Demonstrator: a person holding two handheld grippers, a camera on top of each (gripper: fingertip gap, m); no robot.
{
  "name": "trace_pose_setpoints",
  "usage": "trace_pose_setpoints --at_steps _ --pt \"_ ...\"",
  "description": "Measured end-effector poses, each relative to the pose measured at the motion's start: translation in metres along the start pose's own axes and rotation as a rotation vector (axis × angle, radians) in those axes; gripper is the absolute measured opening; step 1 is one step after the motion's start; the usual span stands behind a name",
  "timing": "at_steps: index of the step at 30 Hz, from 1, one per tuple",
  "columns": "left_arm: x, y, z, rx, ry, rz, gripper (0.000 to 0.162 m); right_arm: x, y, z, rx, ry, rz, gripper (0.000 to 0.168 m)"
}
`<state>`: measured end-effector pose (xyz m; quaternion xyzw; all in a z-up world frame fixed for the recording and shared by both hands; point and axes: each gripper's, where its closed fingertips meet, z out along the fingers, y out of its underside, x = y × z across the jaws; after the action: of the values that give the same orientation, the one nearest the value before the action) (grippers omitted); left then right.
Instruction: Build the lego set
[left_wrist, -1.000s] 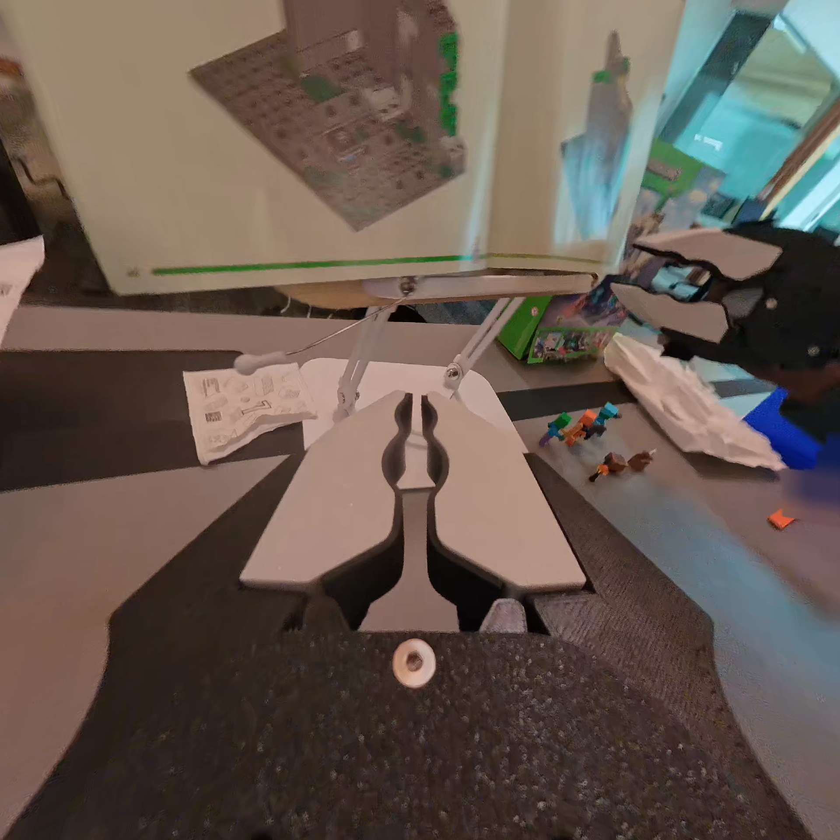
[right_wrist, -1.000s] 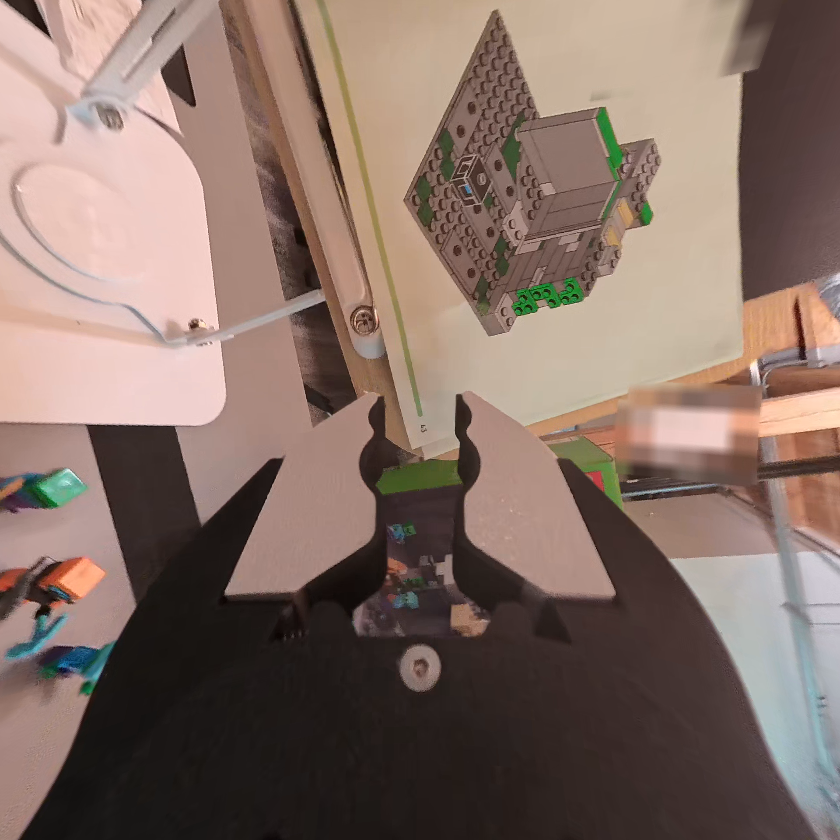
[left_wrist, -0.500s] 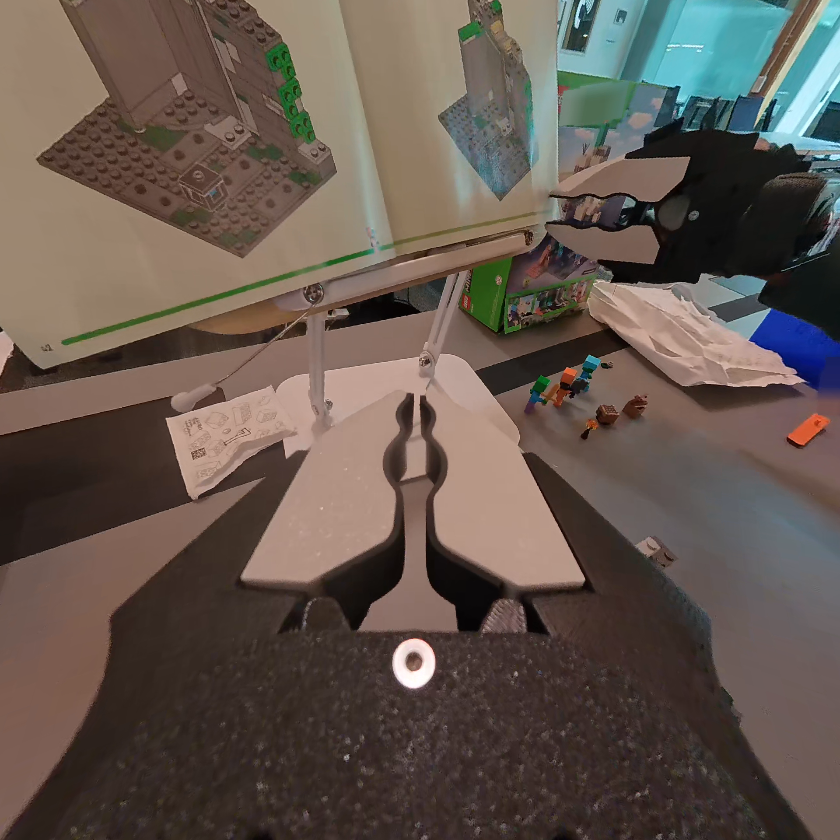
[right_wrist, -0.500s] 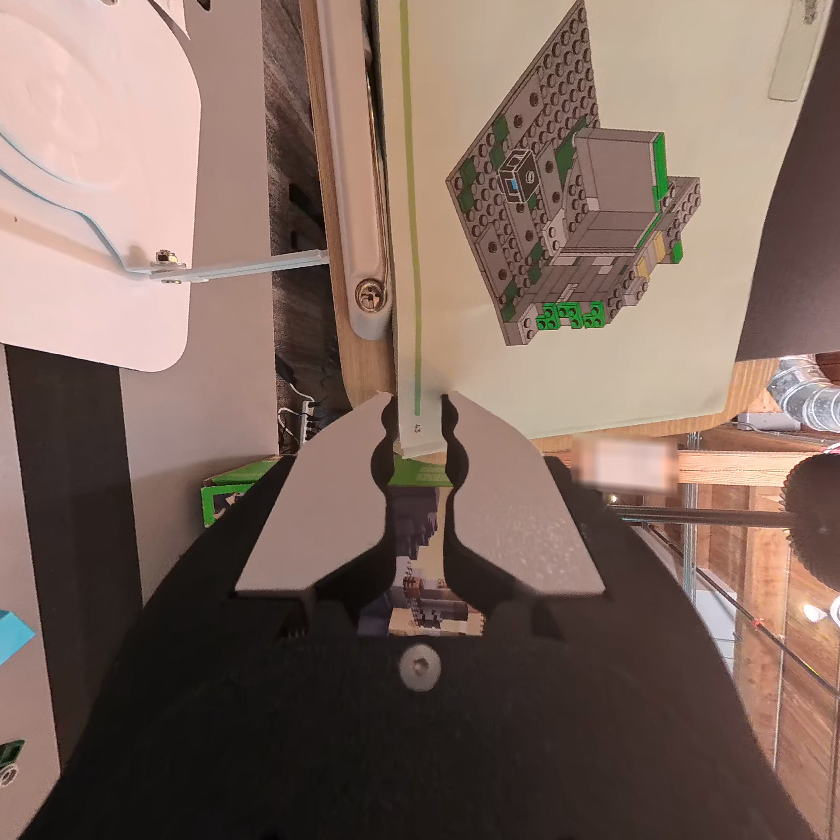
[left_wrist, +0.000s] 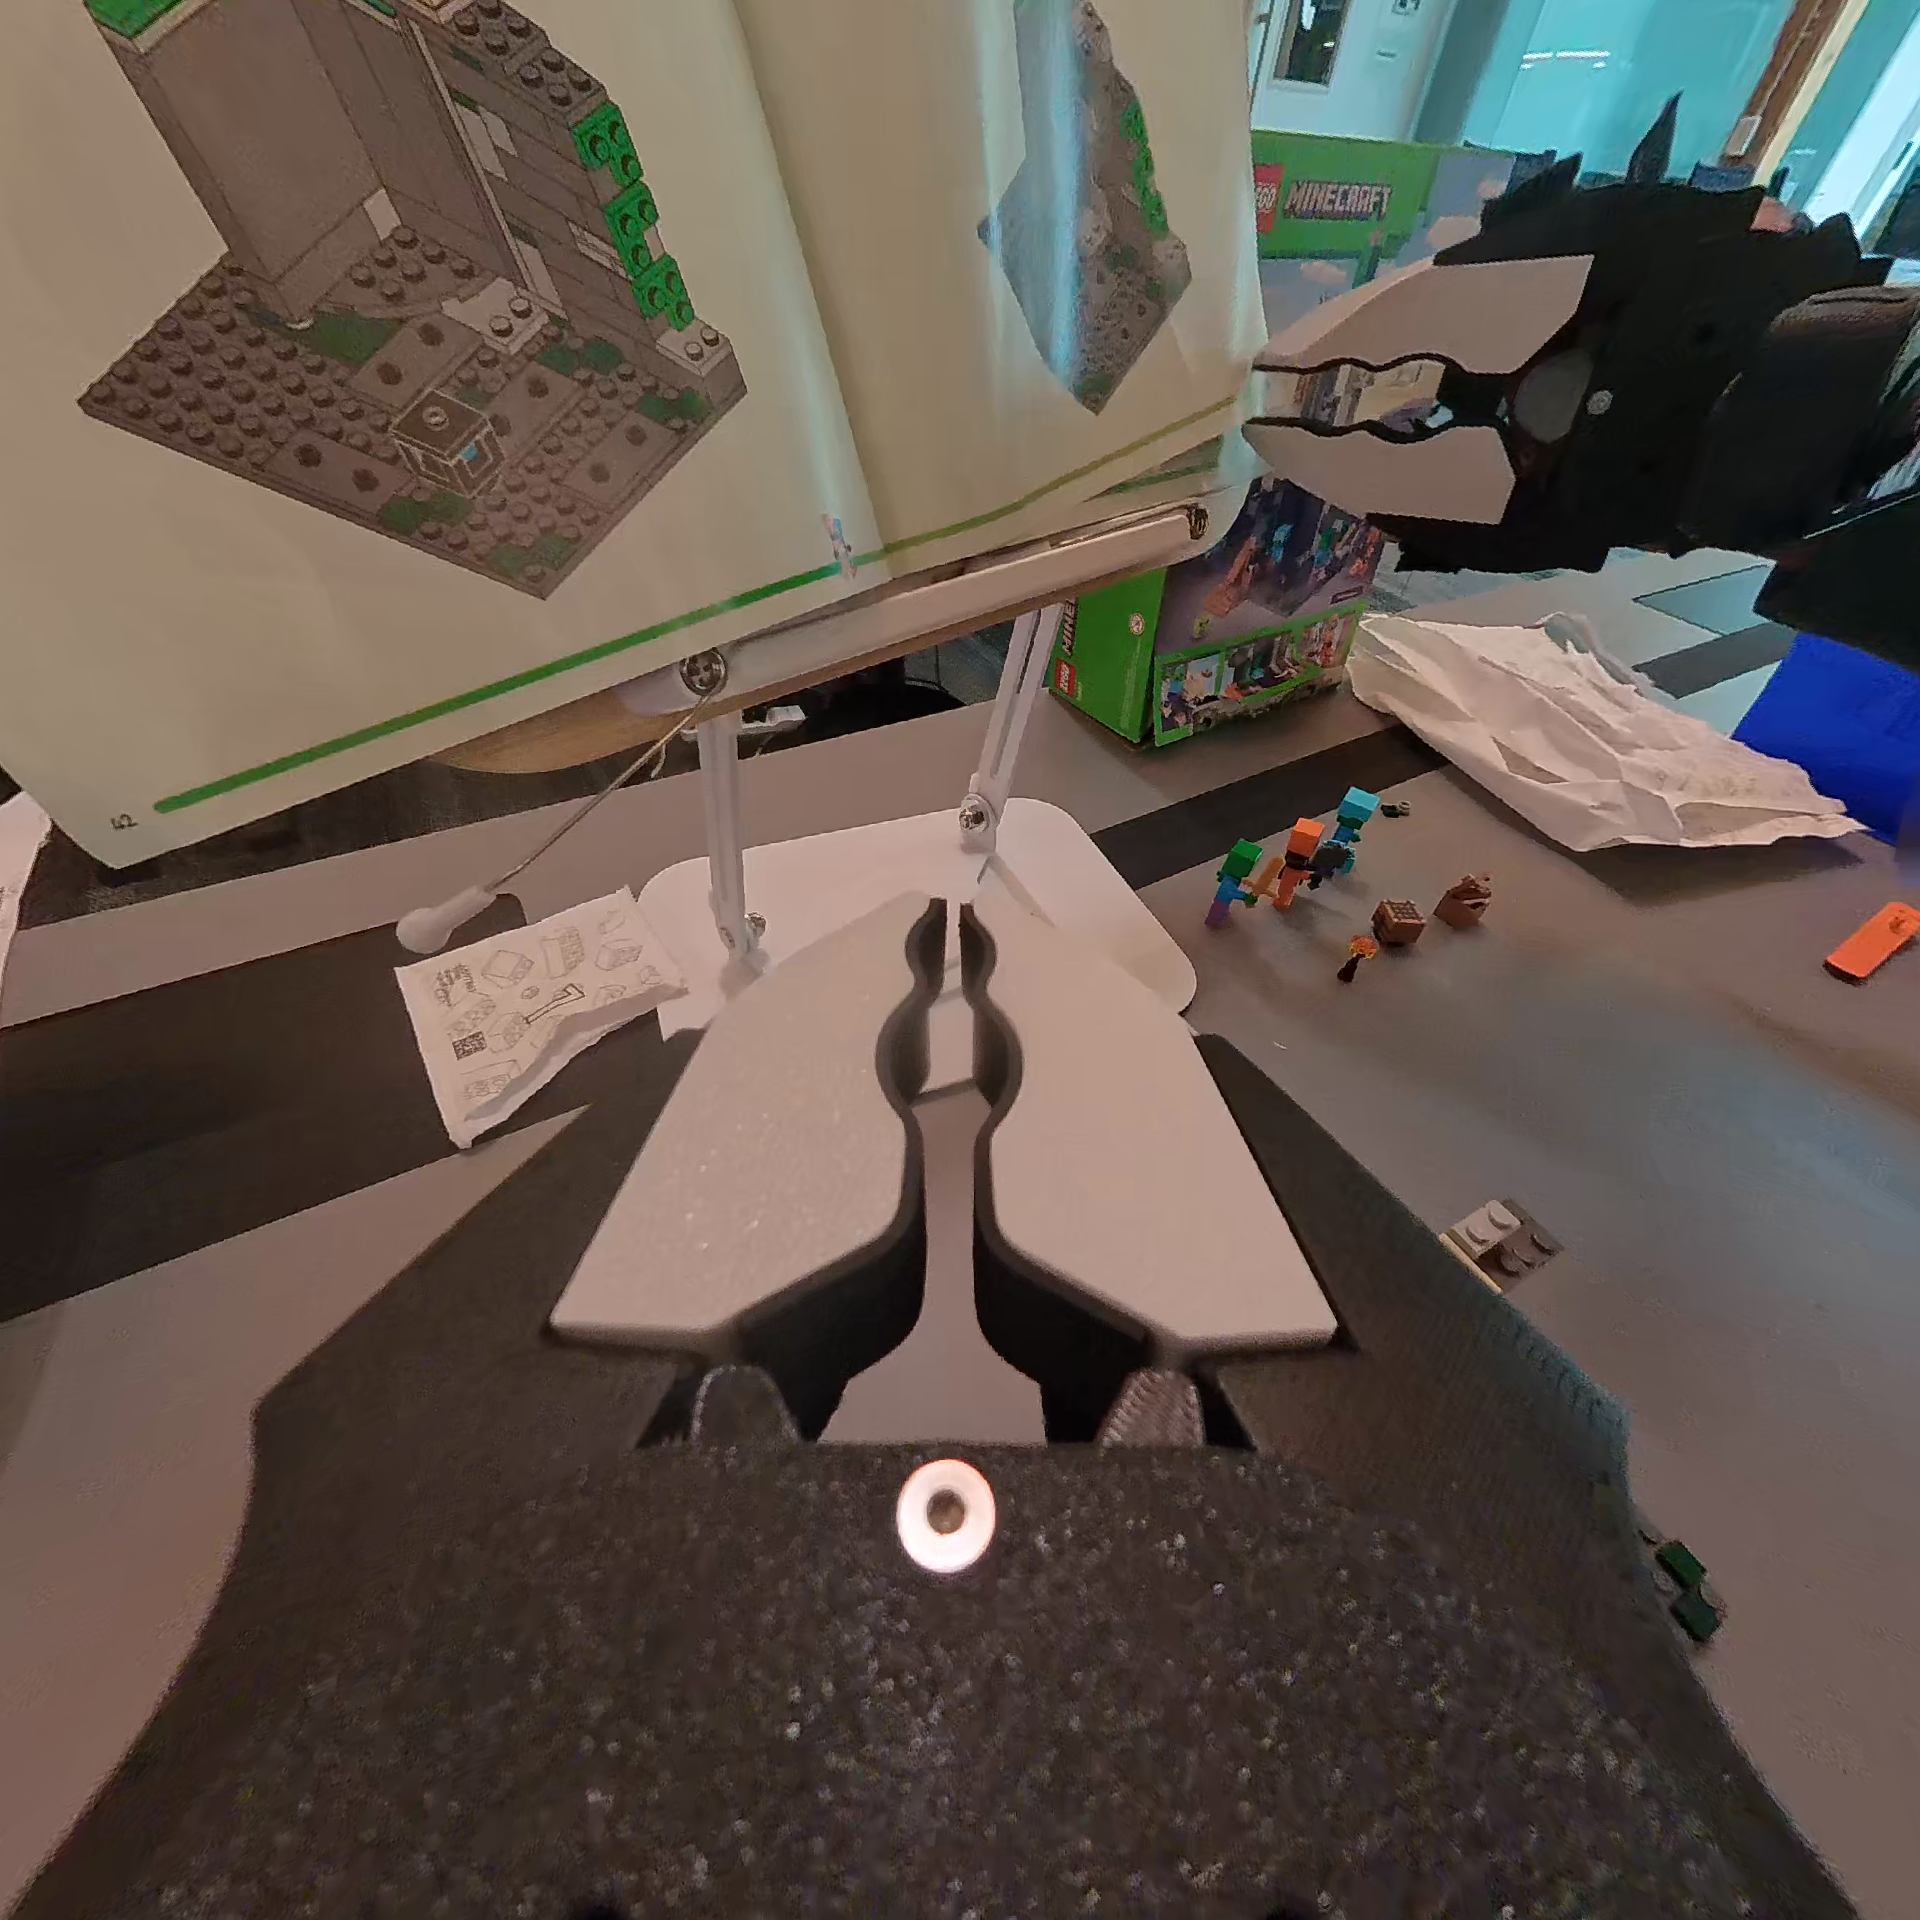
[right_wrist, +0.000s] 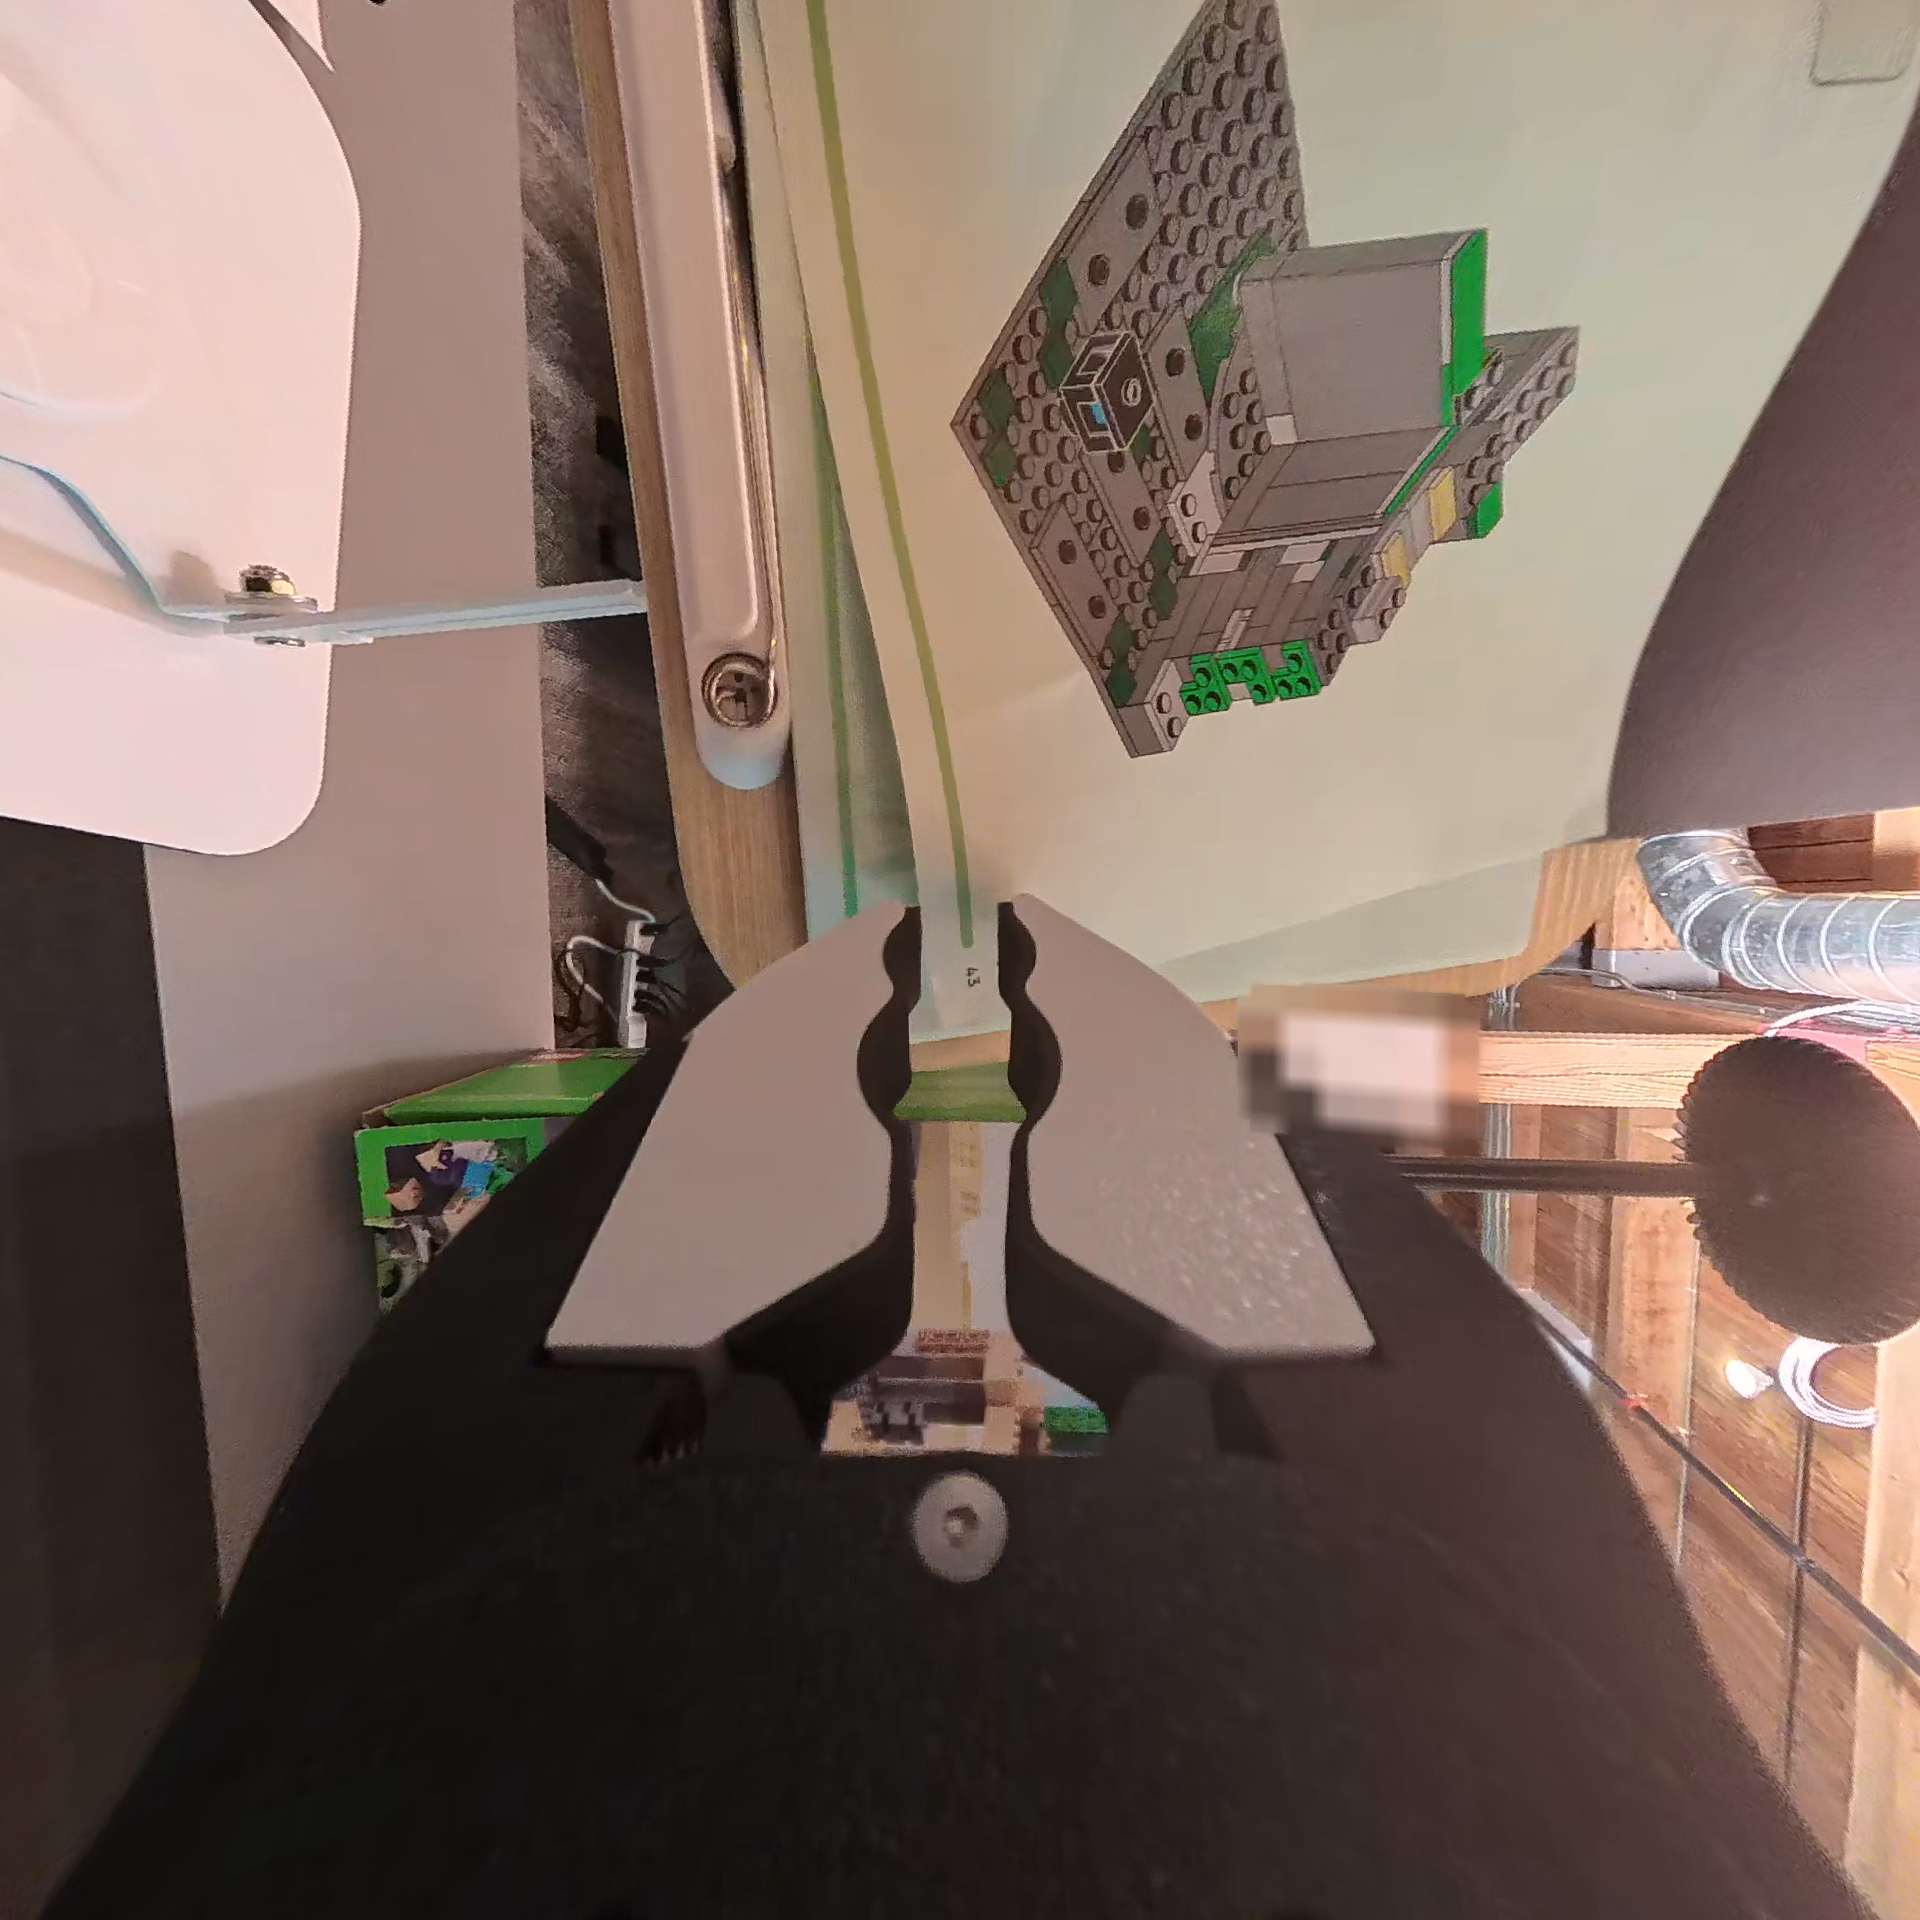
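The instruction booklet (left_wrist: 520, 312) stands open on a white stand (left_wrist: 1091, 883), showing a grey and green build. My right gripper (right_wrist: 956, 914) is rolled on its side at the booklet's lower right page corner (right_wrist: 961, 966). Its fingers are slightly apart with the corner between them. It also shows in the left wrist view (left_wrist: 1262, 395). My left gripper (left_wrist: 951, 909) is shut and empty, low over the table in front of the stand. A loose grey brick (left_wrist: 1501, 1242) lies to its right.
Several small minifigures (left_wrist: 1294, 857) and brown pieces stand right of the stand. An orange piece (left_wrist: 1875, 940), crumpled white paper (left_wrist: 1579, 727), a green set box (left_wrist: 1216, 644) and a white printed bag (left_wrist: 530, 997) lie around. Dark green pieces (left_wrist: 1688, 1605) sit near right. Tip to tip, the grippers are about 25 cm apart.
My right gripper has moved onto the booklet's lower page corner and its fingers have narrowed around it. My left gripper has stayed shut while its view tilted up towards the booklet.
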<state>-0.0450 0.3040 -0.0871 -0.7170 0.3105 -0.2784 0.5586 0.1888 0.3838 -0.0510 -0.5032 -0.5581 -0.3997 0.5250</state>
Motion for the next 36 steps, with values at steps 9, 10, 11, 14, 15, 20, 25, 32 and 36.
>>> trace_pose_setpoints --at_steps 9,10,11,14,15,20,25,32,36 --pt "0.001 0.001 -0.003 -0.006 0.006 0.019 0.002 0.008 -0.003 0.006 -0.014 0.025 -0.032 0.000" --pt "0.002 0.001 -0.003 -0.007 0.007 0.022 0.002 0.009 -0.004 0.006 -0.014 0.025 -0.028 0.000" --pt "0.002 0.000 -0.003 -0.007 0.007 0.026 0.002 0.011 -0.004 0.006 -0.014 0.029 -0.022 0.000" --pt "0.005 -0.002 -0.003 -0.006 0.010 0.045 0.002 0.017 -0.007 0.006 -0.007 0.041 0.018 0.000" --pt "0.007 -0.003 -0.002 -0.004 0.012 0.052 0.002 0.019 -0.008 0.006 -0.003 0.046 0.032 0.000" --pt "0.020 -0.014 0.004 0.006 0.031 0.096 0.003 0.029 -0.024 0.011 0.027 0.067 0.112 0.000" --pt "0.031 -0.025 0.012 0.018 0.024 0.164 0.007 0.040 -0.054 0.015 0.097 0.089 0.188 0.000" --pt "0.033 -0.044 0.015 0.057 -0.022 0.225 0.020 0.043 -0.119 0.014 0.238 0.075 0.259 0.000" --pt "0.019 -0.061 0.006 0.108 -0.068 0.215 0.025 0.038 -0.157 0.012 0.306 0.056 0.265 0.000"
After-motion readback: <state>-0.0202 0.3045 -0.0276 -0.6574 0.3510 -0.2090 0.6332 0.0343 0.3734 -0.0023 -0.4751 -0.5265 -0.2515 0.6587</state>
